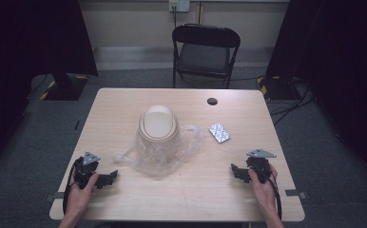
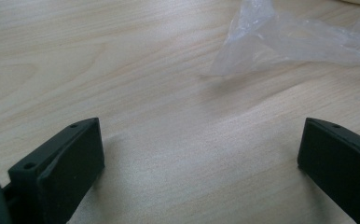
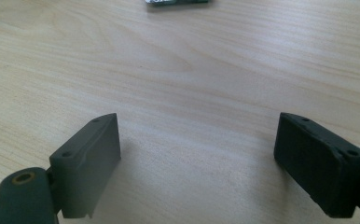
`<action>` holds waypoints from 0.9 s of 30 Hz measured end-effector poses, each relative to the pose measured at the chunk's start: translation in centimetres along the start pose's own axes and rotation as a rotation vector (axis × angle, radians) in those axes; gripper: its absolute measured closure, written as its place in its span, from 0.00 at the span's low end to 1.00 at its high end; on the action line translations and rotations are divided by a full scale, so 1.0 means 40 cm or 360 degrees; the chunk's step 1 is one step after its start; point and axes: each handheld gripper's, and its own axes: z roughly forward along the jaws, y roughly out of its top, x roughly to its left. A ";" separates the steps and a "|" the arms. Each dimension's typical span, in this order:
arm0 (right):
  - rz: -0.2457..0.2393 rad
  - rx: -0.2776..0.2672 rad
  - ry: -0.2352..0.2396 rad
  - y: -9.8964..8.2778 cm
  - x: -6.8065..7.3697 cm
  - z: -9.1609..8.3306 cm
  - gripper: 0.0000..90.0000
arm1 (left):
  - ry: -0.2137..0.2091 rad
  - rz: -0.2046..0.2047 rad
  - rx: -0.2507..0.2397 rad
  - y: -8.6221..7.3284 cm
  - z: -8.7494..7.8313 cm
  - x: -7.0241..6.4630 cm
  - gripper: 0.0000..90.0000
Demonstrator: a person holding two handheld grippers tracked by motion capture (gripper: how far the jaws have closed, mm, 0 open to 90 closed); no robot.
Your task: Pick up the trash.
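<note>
Nearest the lens, at the table's (image 1: 124,199) front edge: left gripper (image 1: 106,179) resting low near the front left corner, jaws spread wide over bare wood, nothing between them. Right gripper (image 1: 235,171) likewise set down near the front right corner, jaws parted to their widest, empty, aimed toward the table's middle. Between the two and farther back, a beige swing-lid bin (image 1: 158,122) standing upright in the middle of the tabletop, wrapped loosely in a crumpled clear plastic bag (image 1: 160,154) spilling forward and sideways; well apart from both grippers. Just right of the bag, a foil blister pack (image 1: 218,133) lying flat. Farther back, a small black round cap (image 1: 212,101); beyond the table, a black folding chair (image 1: 205,52).
</note>
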 end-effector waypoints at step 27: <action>-0.0078 -0.0103 0.0311 0.061 0.067 -0.045 0.24 | 0.0000 0.0000 0.0000 0.000 0.000 0.000 0.00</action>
